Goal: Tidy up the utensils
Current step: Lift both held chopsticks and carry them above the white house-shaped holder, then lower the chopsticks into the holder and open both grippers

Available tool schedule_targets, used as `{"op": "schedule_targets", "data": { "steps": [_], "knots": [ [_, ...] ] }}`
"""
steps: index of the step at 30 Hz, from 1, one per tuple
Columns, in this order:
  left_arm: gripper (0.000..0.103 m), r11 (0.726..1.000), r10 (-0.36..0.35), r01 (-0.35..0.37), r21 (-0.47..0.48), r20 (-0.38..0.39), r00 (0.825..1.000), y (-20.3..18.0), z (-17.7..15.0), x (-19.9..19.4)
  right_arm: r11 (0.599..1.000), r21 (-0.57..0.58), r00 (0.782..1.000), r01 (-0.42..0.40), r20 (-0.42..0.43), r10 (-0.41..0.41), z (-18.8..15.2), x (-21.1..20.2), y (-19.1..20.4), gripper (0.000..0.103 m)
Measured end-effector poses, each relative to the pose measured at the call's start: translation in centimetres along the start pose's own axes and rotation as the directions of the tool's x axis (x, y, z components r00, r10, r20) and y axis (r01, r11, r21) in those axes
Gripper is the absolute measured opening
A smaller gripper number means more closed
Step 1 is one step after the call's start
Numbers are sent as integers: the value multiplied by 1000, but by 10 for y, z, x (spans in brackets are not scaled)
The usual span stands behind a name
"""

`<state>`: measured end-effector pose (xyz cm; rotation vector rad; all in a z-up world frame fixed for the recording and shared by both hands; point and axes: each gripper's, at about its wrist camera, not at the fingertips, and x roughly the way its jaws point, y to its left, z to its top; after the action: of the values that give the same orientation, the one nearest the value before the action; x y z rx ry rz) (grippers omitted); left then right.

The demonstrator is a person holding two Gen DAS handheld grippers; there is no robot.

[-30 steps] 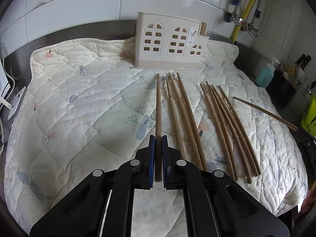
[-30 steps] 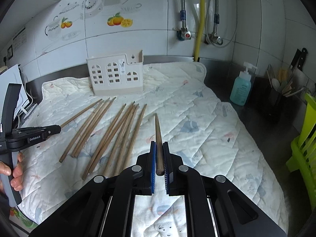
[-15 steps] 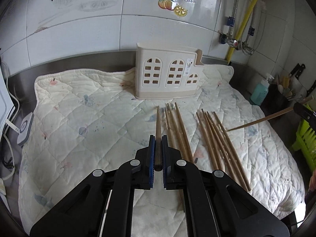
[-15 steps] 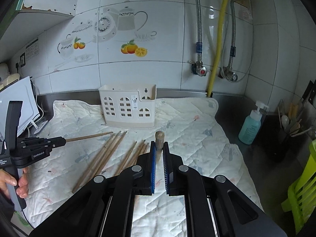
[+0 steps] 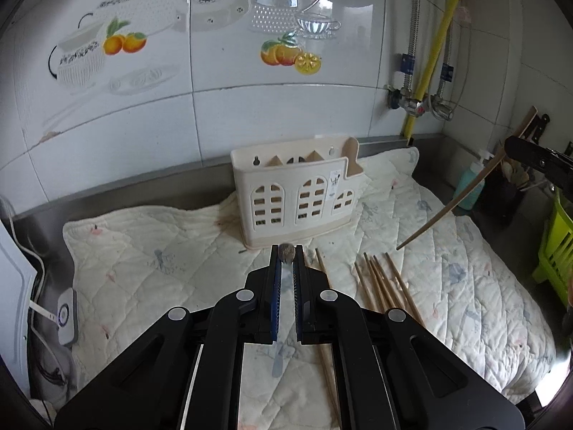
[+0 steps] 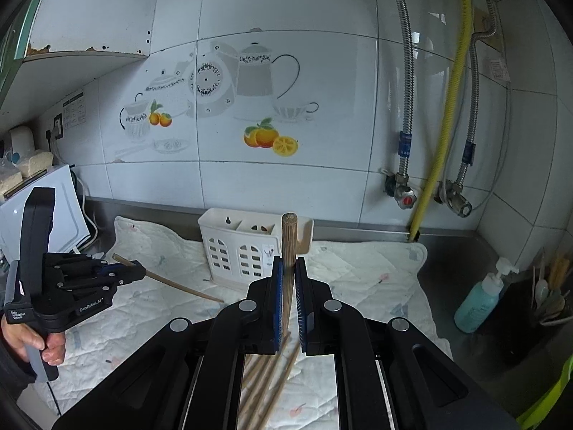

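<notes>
My left gripper pinches one wooden chopstick end-on; my right gripper clamps another chopstick, its blunt ridged end poking up. Both sticks hang clear above the quilted cloth. I judge this the carrying step: next, each tip must tilt down into the open top of the cream plastic holder, with arched cut-out windows, standing against the tiled wall. The remaining slender chopsticks lie on the soft padding in front of it.

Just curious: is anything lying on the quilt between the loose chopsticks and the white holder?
No. In the left wrist view, only bare quilt separates the loose chopsticks from the white holder.
</notes>
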<state>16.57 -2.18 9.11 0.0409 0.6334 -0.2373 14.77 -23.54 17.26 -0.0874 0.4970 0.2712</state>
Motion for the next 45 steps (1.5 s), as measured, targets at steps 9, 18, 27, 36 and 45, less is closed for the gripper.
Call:
{"op": "schedule_targets", "data": {
  "steps": [9, 18, 27, 36, 45],
  "knots": [
    [4, 1000, -2, 2, -6, 119, 993, 7, 70, -25, 1000, -5, 997, 21, 79, -21, 56, 21, 1, 7],
    [4, 996, 14, 11, -89, 275, 961, 30, 131, -42, 999, -4, 996, 49, 76, -49, 79, 67, 1, 7],
    [4, 988, 48, -5, -155, 277, 960, 49, 147, -4, 999, 0, 999, 47, -1, -47, 69, 115, 1, 7],
    [5, 992, 49, -24, -125, 202, 978, 42, 136, 27, 999, -21, 998, 49, -47, -50, 57, 131, 6, 7],
    [8, 994, 73, -56, -96, 182, 981, 34, 122, 22, 999, -4, 998, 47, -36, -47, 56, 114, 0, 19]
  ]
}}
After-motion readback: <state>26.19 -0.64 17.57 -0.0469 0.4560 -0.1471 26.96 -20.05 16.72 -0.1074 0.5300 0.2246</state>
